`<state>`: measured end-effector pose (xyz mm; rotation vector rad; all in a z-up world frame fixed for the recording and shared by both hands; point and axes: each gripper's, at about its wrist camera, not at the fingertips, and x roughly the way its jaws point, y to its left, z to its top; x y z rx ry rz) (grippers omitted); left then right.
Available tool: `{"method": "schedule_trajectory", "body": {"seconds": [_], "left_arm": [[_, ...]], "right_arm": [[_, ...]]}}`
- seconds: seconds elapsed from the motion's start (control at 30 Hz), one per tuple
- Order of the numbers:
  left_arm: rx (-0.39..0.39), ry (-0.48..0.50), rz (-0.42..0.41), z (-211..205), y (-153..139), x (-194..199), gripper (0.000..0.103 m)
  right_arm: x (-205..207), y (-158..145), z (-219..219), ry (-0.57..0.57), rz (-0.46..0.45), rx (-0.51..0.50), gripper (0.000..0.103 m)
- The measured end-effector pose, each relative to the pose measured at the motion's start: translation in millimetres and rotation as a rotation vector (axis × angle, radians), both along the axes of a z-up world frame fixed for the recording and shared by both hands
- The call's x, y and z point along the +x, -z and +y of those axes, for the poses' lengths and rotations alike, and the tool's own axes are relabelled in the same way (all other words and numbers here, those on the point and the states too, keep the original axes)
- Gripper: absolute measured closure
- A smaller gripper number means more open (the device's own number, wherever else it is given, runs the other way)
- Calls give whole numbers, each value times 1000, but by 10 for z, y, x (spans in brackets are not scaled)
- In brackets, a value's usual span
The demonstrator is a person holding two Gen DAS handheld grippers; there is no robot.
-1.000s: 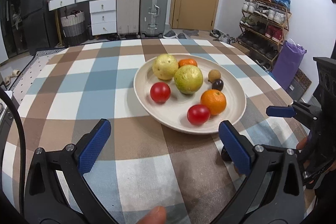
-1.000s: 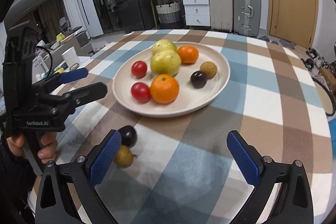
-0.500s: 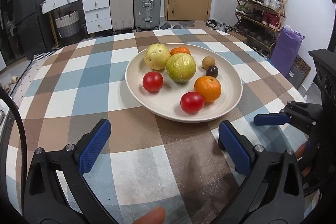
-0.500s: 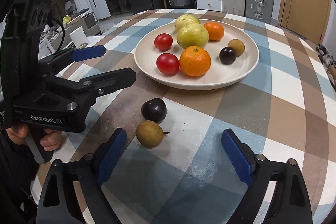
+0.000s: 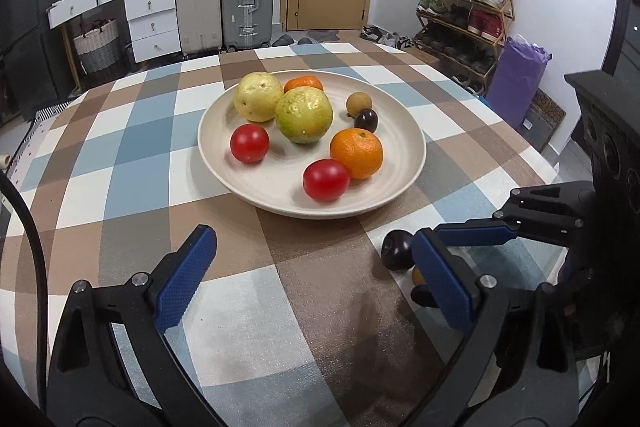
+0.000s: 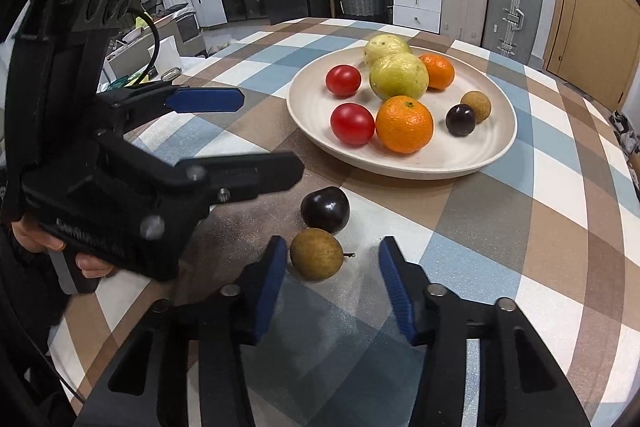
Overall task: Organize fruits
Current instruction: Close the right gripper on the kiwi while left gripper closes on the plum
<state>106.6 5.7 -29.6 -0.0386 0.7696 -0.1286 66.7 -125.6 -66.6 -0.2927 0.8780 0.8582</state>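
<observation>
From my station, left to right: the left gripper hangs spread wide and empty over the near edge of the checked tablecloth. The right gripper, jaws parted, brackets the small brown round fruit, its left pad almost touching. The dark purple round fruit lies just beyond, touching it; the cream round plate sits mid-table. Risk: off-centre closure may roll the fruit away or nudge its neighbour.

A checkered surface carries a cream plate of fruit; a dark plum and brown longan lie beside it.
</observation>
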Motion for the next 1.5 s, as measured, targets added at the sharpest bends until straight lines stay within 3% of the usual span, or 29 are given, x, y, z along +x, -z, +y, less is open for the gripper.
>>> {"method": "schedule_trajectory", "body": {"seconds": [0.1,0.37,0.63,0.77,0.87,0.97,1.1,1.27,1.43,1.5], "left_arm": [[-9,5,1,0,-4,-2,4],[-28,5,5,34,-1,9,4],[-13,55,45,-96,72,33,4],[-53,93,60,-131,85,18,6],[-54,119,72,-201,95,30,19],[7,115,87,-302,124,51,24],[23,134,101,-357,146,62,35],[60,165,109,-452,171,89,36],[93,193,118,-540,201,107,57],[91,213,114,-560,200,99,73]], "right_arm": [[-2,-2,3,-8,10,14,70],[26,-52,-97,10,-4,39,72],[262,-146,-347,122,-13,104,72],[318,-122,-375,140,-4,111,72],[319,-110,-374,138,-2,112,72],[330,-99,-368,138,-2,110,72],[333,-87,-372,144,0,105,72],[338,-84,-373,145,2,105,72],[337,-87,-369,145,3,106,72],[341,-88,-370,148,2,102,72]]}}
